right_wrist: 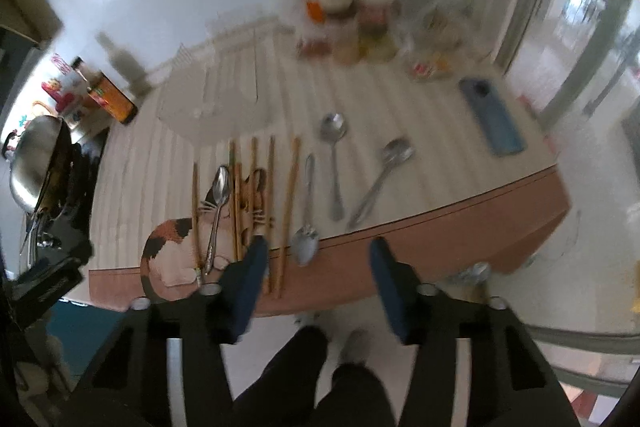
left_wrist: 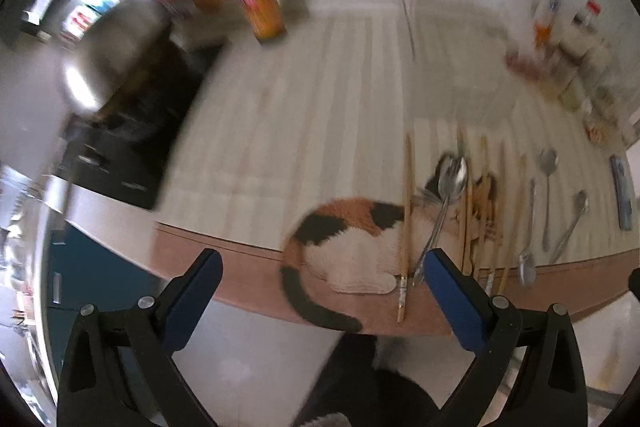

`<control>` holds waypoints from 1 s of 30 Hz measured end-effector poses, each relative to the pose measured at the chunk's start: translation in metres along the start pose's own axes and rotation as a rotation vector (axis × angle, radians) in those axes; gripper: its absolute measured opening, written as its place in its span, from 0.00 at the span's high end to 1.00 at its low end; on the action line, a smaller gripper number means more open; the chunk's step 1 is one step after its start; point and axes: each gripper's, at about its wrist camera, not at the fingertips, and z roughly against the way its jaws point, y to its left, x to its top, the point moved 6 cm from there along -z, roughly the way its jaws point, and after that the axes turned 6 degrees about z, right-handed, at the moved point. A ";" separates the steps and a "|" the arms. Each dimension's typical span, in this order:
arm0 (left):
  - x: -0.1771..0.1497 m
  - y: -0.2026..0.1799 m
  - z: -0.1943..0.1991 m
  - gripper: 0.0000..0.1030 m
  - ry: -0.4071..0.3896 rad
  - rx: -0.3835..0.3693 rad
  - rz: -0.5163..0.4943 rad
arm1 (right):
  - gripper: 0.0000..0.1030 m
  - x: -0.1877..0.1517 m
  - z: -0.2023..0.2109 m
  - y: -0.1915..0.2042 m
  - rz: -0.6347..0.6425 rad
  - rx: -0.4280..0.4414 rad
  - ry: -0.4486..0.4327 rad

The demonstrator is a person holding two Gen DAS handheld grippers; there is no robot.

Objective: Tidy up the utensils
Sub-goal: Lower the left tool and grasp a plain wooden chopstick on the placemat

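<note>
A calico cat-shaped mat (left_wrist: 348, 247) (right_wrist: 176, 251) lies at the table's front edge. A metal spoon (left_wrist: 444, 203) (right_wrist: 218, 207) and several wooden chopsticks (left_wrist: 407, 223) (right_wrist: 272, 203) lie on and beside it. Three more spoons lie to the right: one near the edge (right_wrist: 306, 227), one further back (right_wrist: 334, 155) and one angled (right_wrist: 380, 179). My left gripper (left_wrist: 324, 263) is open and empty, above the front edge near the mat. My right gripper (right_wrist: 318, 255) is open and empty, above the edge in front of the spoons.
A clear dish rack (right_wrist: 224, 95) stands behind the utensils. Jars and bottles (right_wrist: 352, 11) crowd the back right. A blue phone (right_wrist: 490, 115) lies at the right. A metal pot (right_wrist: 32, 155) on a black stove and an orange box (right_wrist: 114, 99) are at the left.
</note>
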 end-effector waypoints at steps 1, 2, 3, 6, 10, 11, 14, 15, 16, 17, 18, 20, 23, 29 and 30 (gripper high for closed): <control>0.002 -0.006 -0.019 0.08 0.040 -0.022 -0.007 | 0.58 0.003 -0.014 0.004 -0.011 0.012 0.018; 0.003 -0.012 -0.039 0.14 0.084 -0.043 -0.020 | 0.62 0.006 -0.029 0.008 -0.022 0.011 0.040; 0.002 -0.018 -0.052 0.17 0.120 -0.058 -0.033 | 0.63 0.009 -0.041 0.011 -0.026 0.007 0.060; -0.002 -0.041 -0.094 0.32 0.230 -0.118 -0.077 | 0.64 0.022 -0.079 0.020 -0.033 0.005 0.121; -0.005 -0.059 -0.132 0.50 0.319 -0.157 -0.104 | 0.64 0.038 -0.124 0.034 -0.030 -0.005 0.193; -0.004 -0.061 -0.136 0.56 0.328 -0.164 -0.103 | 0.64 0.041 -0.139 0.038 -0.030 -0.005 0.220; 0.001 -0.064 -0.142 0.68 0.321 -0.179 -0.107 | 0.65 0.044 -0.169 0.045 -0.040 0.001 0.281; 0.003 -0.065 -0.141 0.74 0.314 -0.191 -0.116 | 0.69 0.044 -0.178 0.047 -0.050 0.012 0.301; 0.004 -0.065 -0.142 0.83 0.310 -0.184 -0.119 | 0.71 0.044 -0.184 0.048 -0.057 0.016 0.312; 0.006 -0.063 -0.142 0.94 0.311 -0.185 -0.116 | 0.74 0.043 -0.192 0.051 -0.058 0.015 0.329; 0.007 -0.061 -0.143 0.96 0.315 -0.188 -0.113 | 0.80 0.041 -0.198 0.053 -0.049 0.004 0.343; 0.009 -0.055 -0.143 0.96 0.321 -0.200 -0.104 | 0.92 0.035 -0.210 0.055 -0.035 -0.029 0.373; 0.014 -0.038 -0.141 0.96 0.328 -0.196 -0.101 | 0.94 0.031 -0.212 0.056 0.011 -0.115 0.367; 0.015 -0.028 -0.141 0.95 0.324 -0.201 -0.084 | 0.93 0.027 -0.217 0.062 0.081 -0.152 0.384; 0.014 -0.028 -0.142 0.95 0.322 -0.198 -0.087 | 0.93 0.025 -0.218 0.065 0.090 -0.156 0.388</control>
